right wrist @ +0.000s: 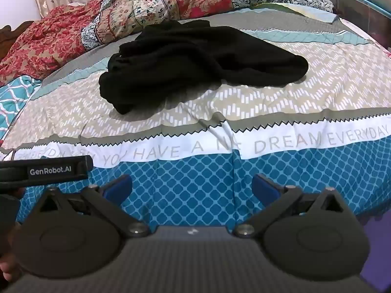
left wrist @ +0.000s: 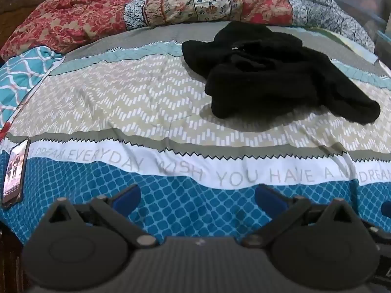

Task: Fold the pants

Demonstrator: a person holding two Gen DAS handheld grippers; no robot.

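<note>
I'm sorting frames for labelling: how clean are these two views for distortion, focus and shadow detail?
Left wrist: fisheye bends the bedspread into a dome; black pants lose fold detail. Right wrist: same bending, pants equally featureless, gripper body soft up close.

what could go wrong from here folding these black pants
The black pants lie crumpled in a heap, so a grip may well catch several layers and fold them bunched. The bedsheet beneath is wrinkled and could be pinched along with the cloth. A phone lies at the bed's edge beside the left gripper; a sweep might knock it off.
</note>
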